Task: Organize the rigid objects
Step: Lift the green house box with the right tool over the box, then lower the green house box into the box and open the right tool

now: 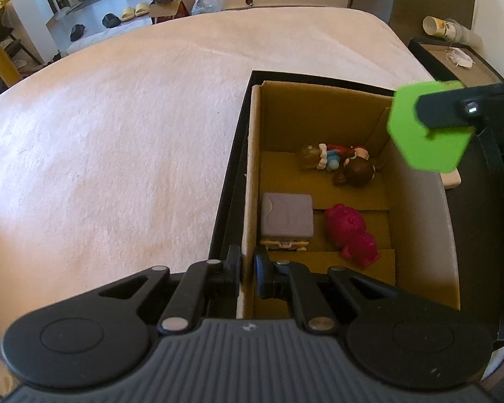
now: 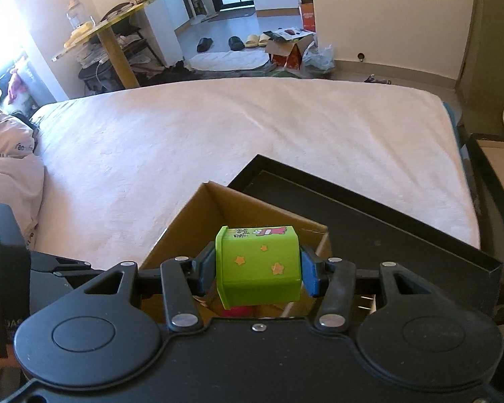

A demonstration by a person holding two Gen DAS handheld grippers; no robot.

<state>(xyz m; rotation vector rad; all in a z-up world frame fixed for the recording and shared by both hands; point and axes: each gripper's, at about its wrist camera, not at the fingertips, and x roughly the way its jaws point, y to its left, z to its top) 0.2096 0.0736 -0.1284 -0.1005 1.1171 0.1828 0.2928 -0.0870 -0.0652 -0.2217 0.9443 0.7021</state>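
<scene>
1. Bed (image 1: 117, 127): covered in a pale pink fleece sheet; it carries the whole work area and is bare on the left side in both views
2. Left gripper (image 1: 248, 268): low at the near left corner of the cardboard box (image 1: 326, 107); its jaws are clamped together on the box's left wall, one pad outside and one inside
3. Cardboard box: open-topped, standing inside a black tray-like lid (image 1: 228, 181) whose rim shows along the box's left and far sides
4. Box contents, left wrist view: a grey cube-shaped toy (image 1: 287, 216) sits against the left wall; a magenta figure (image 1: 351, 231) lies just beside it to the right; two small dolls (image 1: 339, 163) lie together near the far wall, well apart from the first pair
5. Green block (image 2: 258, 265): a lime-green box-shaped toy with orange stars and a printed label on top, held in the air over the box's right portion, touching none of the contents
6. Right gripper (image 2: 258, 270): its jaws are closed on the green block, one blue pad pressing each side; the same block shows at the upper right of the left wrist view
7. Nightstand (image 1: 460, 60): beyond the bed's right edge, with a paper cup (image 1: 436, 27) lying tipped over on it
</scene>
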